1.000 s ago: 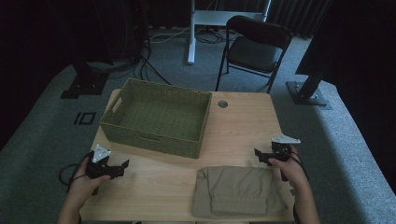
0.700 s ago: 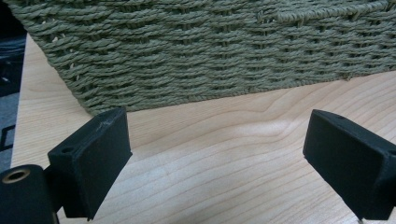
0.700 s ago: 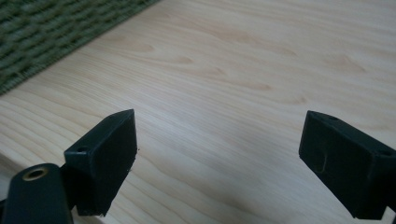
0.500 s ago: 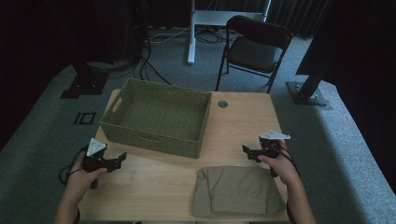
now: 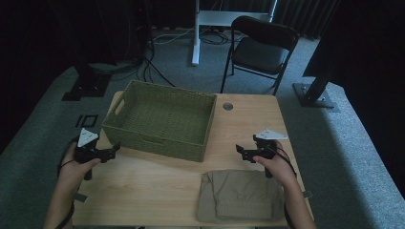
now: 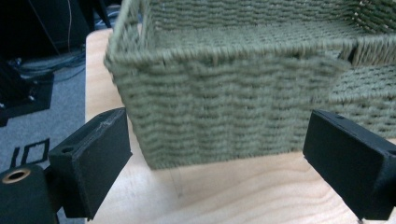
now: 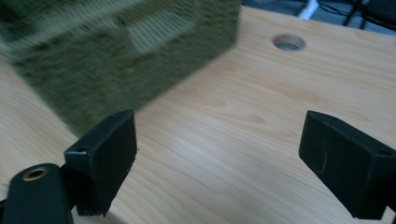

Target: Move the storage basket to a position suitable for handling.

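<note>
1. Grey carpet (image 5: 43, 157) surrounds a pale wooden worktop (image 5: 153, 191), and a black folding chair (image 5: 260, 47) stands beyond its far edge
2. On the far left part of the worktop sits a rectangular green woven basket (image 5: 162, 119) with a handle slot in its end wall
3. At the near right edge lies a folded khaki cloth garment (image 5: 241, 195), flat on the wood
4. Beside the basket's near left corner, the left gripper (image 5: 112, 151) is held in the person's left hand (image 5: 76, 164); the left gripper view shows its jaws wide apart, empty, facing the basket wall close ahead
5. Just beyond the garment's far edge, the right gripper (image 5: 240, 151) is held in the right hand (image 5: 277, 164), pointing left towards the basket; its own view shows the jaws spread apart over bare wood, holding nothing
6. A round cable hole (image 5: 228, 106) pierces the worktop right of the basket
</note>
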